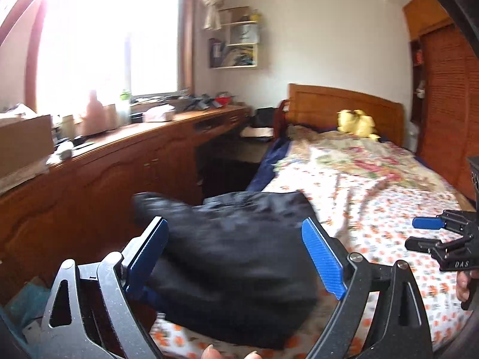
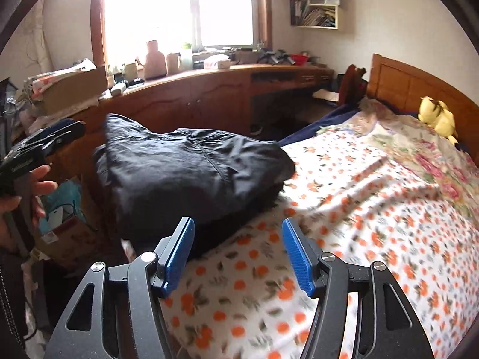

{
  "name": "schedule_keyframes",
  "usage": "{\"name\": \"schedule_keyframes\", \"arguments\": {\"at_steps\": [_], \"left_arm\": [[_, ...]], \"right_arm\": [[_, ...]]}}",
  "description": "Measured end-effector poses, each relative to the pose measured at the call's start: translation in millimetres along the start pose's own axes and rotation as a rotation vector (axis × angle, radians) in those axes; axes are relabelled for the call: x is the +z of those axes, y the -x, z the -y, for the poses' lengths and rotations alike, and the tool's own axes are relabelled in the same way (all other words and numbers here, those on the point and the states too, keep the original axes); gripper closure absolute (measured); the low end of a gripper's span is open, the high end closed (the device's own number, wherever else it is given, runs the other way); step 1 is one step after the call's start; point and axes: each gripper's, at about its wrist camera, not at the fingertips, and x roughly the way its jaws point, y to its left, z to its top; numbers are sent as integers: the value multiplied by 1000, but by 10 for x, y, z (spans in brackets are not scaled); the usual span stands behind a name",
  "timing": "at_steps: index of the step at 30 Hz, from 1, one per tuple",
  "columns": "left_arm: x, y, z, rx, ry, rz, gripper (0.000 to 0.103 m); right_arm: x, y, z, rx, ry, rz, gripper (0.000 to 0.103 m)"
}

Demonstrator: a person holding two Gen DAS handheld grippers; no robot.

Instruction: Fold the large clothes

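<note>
Already folded, the bulky black cloth garment (image 2: 191, 176) is seen lying at the left edge of the bed with the orange-flowered sheet (image 2: 344, 239), near its foot. Both the left claw (image 1: 239, 257) and right claw (image 2: 238, 257) are released, nothing being grasped. Overhanging that edge, the bundle could be nudged off or slump open.

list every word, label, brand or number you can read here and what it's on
"DAS" on the black body of the right claw, seen from the left wrist view.
A pale line of lettering on the body of the left claw, seen from the right wrist view: too blurred to read.
Books and papers on the wall shelf: too small to read.
No other text is readable.
</note>
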Motion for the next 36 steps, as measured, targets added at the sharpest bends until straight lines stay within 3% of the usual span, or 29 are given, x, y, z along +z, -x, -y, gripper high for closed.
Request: {"name": "schedule_keyframes", "arguments": {"at_steps": [6, 15, 22, 28, 36], "left_arm": [[-8, 163, 858, -136, -39, 9, 12], [-382, 441, 2137, -340, -97, -34, 12], [-658, 679, 2953, -449, -143, -59, 12], [-812, 896, 3312, -481, -187, -59, 12], [-897, 1094, 3434, -497, -200, -69, 12]], "right_arm": [[-429, 815, 323, -107, -48, 46, 22], [-1166, 1922, 606, -292, -140, 125, 20], [-1718, 2551, 502, -423, -251, 184, 20], [-2016, 2880, 356, -460, -368, 238, 20], [-2150, 3098, 90, -530, -370, 257, 20]]}}
